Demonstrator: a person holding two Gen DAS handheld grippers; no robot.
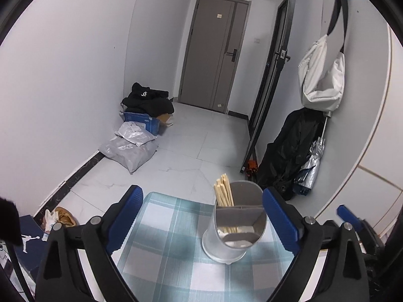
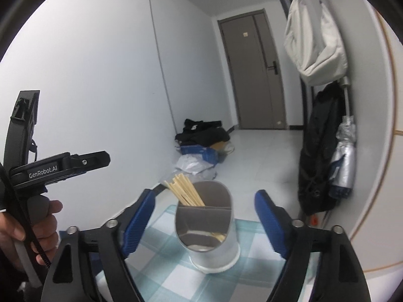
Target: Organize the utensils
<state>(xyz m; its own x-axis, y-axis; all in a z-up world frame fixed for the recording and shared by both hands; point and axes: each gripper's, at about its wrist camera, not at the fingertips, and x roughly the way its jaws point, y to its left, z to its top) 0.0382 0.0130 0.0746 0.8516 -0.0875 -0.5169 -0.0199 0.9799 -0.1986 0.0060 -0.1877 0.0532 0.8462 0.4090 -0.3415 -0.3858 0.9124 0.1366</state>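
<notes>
Left tool [image 1: 201,216] wide open and empty, right tool [image 2: 205,220] also open, metal holder [image 2: 210,229] with chopsticks [image 2: 185,190] upright on checked tabletop [image 1: 163,229]

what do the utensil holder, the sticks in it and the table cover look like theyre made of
Utensil holder: likely brushed stainless steel, with a dull grey sheen and soft reflections inside.
Chopsticks: probably bamboo or pale wood, matte tan and square-cut.
Checked tablecloth: looks like woven fabric or vinyl, in a blue-green and white plaid; which one is unclear.

White walls [image 1: 75,75], pale tiled floor [image 1: 191,146] — a grey-brown door [image 1: 214,52] at the far end.
</notes>
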